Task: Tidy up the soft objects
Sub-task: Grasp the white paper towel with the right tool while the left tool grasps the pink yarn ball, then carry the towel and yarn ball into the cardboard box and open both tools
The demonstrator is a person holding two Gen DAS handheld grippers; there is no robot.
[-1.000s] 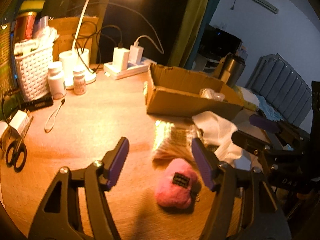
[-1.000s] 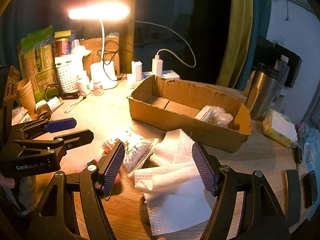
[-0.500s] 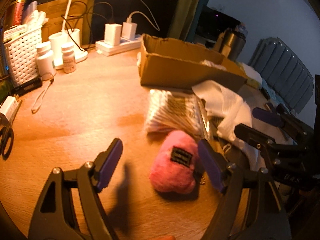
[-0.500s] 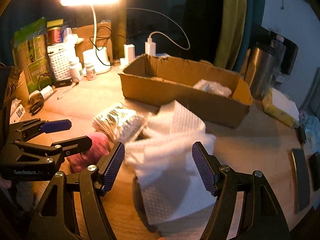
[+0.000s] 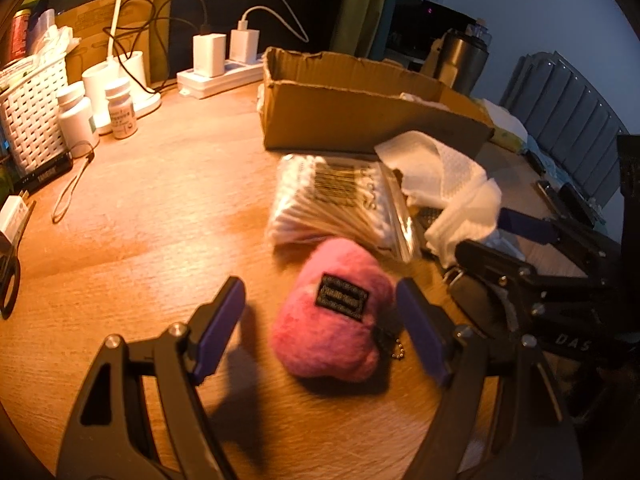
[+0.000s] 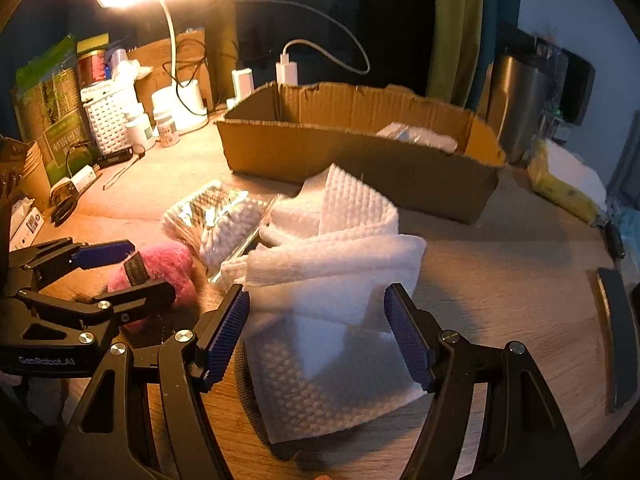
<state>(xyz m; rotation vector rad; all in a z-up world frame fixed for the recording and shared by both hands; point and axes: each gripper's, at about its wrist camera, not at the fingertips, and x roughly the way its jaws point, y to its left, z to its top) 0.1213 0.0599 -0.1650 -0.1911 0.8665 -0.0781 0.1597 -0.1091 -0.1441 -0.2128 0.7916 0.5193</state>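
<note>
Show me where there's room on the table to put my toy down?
Bare wood lies between the white basket and the cardboard box, running forward to the left of the cotton swab pack. More lies right of the white towel. It is crowded around the pink plush, swabs and towel.
</note>
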